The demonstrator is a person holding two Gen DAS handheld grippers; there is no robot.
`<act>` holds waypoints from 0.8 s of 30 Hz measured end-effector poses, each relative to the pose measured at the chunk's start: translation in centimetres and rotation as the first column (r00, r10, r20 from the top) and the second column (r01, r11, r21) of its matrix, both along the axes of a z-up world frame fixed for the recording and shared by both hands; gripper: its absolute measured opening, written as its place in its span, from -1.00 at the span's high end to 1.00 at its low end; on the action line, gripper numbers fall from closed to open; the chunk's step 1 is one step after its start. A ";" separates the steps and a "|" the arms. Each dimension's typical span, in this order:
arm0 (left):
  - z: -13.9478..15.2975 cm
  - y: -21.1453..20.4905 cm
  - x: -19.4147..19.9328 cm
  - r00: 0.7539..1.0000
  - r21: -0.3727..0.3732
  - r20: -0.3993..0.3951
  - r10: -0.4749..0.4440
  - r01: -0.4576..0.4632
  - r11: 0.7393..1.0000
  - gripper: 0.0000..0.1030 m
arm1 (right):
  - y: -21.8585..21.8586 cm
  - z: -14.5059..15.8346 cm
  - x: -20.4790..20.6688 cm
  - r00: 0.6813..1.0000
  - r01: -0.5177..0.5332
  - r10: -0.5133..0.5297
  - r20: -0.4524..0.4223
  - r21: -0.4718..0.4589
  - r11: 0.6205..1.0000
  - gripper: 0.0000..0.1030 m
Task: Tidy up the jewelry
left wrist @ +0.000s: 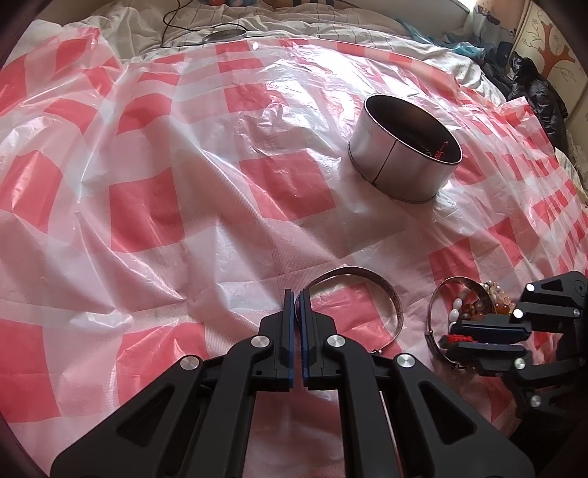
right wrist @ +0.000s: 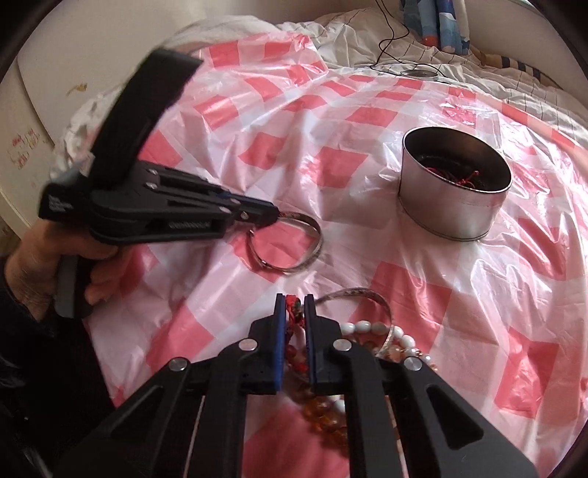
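Observation:
A round metal tin (left wrist: 404, 158) stands on the red-and-white checked plastic sheet, with red cord jewelry inside; it also shows in the right wrist view (right wrist: 454, 191). My left gripper (left wrist: 297, 294) is shut on the edge of a silver bangle (left wrist: 382, 285) lying on the sheet, also visible from the right (right wrist: 305, 253). My right gripper (right wrist: 294, 298) is shut on a red woven bracelet (right wrist: 294, 312), over a pile of amber and white bead bracelets (right wrist: 367, 331) and a second silver bangle (right wrist: 367, 294).
The checked sheet (left wrist: 147, 206) covers a bed with white bedding behind. A black cable and a round flat metal disc (left wrist: 224, 34) lie at the far edge. Dark clothing (left wrist: 540, 92) is heaped at the far right.

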State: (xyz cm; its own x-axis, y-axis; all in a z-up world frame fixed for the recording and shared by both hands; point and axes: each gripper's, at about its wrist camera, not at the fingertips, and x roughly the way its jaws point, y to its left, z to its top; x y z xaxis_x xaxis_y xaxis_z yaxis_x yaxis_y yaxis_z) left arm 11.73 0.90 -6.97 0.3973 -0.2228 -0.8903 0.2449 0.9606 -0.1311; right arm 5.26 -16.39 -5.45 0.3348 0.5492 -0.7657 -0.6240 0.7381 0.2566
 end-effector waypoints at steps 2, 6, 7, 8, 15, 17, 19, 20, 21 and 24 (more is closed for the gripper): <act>0.0 0.0 0.0 1.000 0.000 -0.001 0.000 0.000 1.000 0.95 | -0.4 0.4 0.0 1.000 0.006 -0.006 -0.012 0.052 0.999 0.84; 0.0 0.0 0.0 1.000 -0.001 0.000 0.000 0.000 1.000 0.95 | -1.7 1.2 0.6 0.998 0.040 -0.033 -0.046 0.174 0.984 0.86; 0.0 0.0 0.0 1.000 -0.003 0.000 0.001 -0.001 1.000 0.95 | -2.2 1.4 0.7 0.998 0.053 -0.042 -0.055 0.208 0.977 0.86; 0.0 0.0 0.0 1.000 -0.004 -0.001 0.001 -0.001 1.000 0.95 | -2.6 1.6 0.8 0.997 0.064 -0.051 -0.064 0.236 0.970 0.86; -0.4 -0.1 0.1 1.000 -0.002 -0.017 0.002 -0.002 1.000 0.93 | -1.6 1.0 0.9 0.994 0.075 -0.061 -0.088 0.162 0.984 -0.44; -0.4 -0.1 0.1 1.000 -0.003 -0.019 0.003 -0.003 1.000 0.92 | -0.5 1.2 0.1 0.999 0.036 -0.034 -0.024 0.107 0.994 -0.49; -0.4 -0.1 0.1 1.000 -0.005 -0.021 0.003 -0.003 1.000 0.91 | 0.2 0.9 -0.2 1.000 0.025 -0.025 0.011 0.053 0.998 -0.49; -0.4 -0.1 0.2 1.000 -0.005 -0.022 0.003 -0.003 1.000 0.90 | 0.4 0.6 -0.1 0.999 0.033 -0.034 0.021 0.011 0.999 -0.48; -0.5 -0.1 0.2 1.000 -0.004 -0.023 0.002 -0.002 1.000 0.89 | 0.6 0.2 0.0 0.999 0.038 -0.038 0.024 -0.020 0.999 -0.46; -0.5 -0.3 0.1 1.000 -0.002 -0.022 0.000 0.000 1.000 0.87 | 0.7 -0.7 0.4 0.999 0.033 -0.032 0.012 -0.057 0.998 0.25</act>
